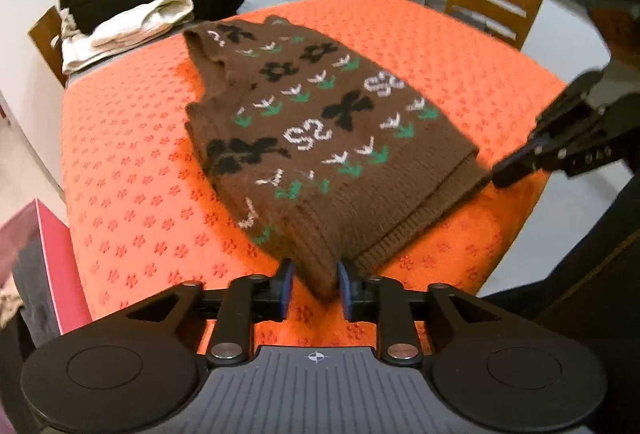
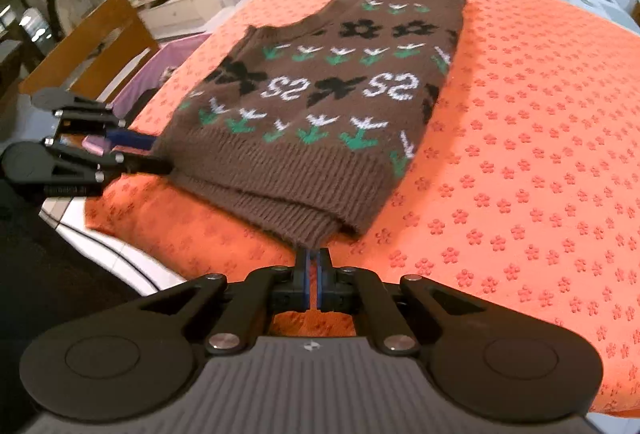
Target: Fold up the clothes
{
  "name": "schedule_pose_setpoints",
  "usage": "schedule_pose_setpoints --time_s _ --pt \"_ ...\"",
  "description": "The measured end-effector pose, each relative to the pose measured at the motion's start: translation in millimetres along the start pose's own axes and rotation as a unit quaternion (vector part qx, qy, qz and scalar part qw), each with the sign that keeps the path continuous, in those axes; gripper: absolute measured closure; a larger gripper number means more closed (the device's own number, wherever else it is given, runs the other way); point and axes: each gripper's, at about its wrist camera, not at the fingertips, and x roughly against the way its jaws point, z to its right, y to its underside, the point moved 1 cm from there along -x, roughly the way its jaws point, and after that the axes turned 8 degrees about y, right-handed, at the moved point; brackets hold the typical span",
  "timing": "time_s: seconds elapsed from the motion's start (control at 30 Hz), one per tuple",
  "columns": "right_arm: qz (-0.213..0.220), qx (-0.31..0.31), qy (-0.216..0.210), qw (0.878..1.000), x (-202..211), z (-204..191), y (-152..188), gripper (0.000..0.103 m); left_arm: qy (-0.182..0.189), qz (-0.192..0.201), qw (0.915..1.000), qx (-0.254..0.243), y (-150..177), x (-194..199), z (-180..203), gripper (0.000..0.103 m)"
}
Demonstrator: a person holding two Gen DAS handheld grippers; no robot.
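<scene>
A brown knitted vest [image 1: 316,122] with black flowers, white and green marks lies folded lengthwise on the orange cloth [image 1: 132,174]. My left gripper [image 1: 314,284] is shut on the vest's ribbed hem corner nearest me. My right gripper [image 2: 313,266] is shut on the other hem corner of the vest [image 2: 320,98]. In the left wrist view the right gripper [image 1: 504,170] shows at the hem's right end. In the right wrist view the left gripper [image 2: 156,154] shows at the hem's left end.
A pile of folded clothes [image 1: 128,18] lies at the far left of the table. Wooden chairs [image 1: 492,2] stand beyond the far edge, another chair [image 2: 92,42] at the side. A pink bin [image 1: 44,258] stands beside the table. The table edge [image 2: 120,254] is close.
</scene>
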Motion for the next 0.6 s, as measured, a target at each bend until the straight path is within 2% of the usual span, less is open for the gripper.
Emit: schedule_pose_setpoints --time_s 0.2,0.37,0.5,0.6 --pt "0.033 0.007 0.004 0.999 20.9 5.5 -11.1 0.097 0.010 0.050 0.9984 0.026 -11.1 23.1 -7.6 0.067" --pt "0.059 0.009 0.010 0.998 13.8 2.8 -33.4 0.097 0.017 0.081 0.9959 0.037 -32.0 13.1 -5.5 0.067" --pt "0.059 0.019 0.009 0.998 -5.3 -3.6 -43.1 0.093 0.025 0.097 0.9938 0.049 -41.6 8.9 -4.3 0.067" --pt "0.036 0.023 0.008 0.999 -28.0 -5.5 -39.0 0.089 0.024 0.094 0.9942 0.047 -40.1 10.0 -5.1 0.067"
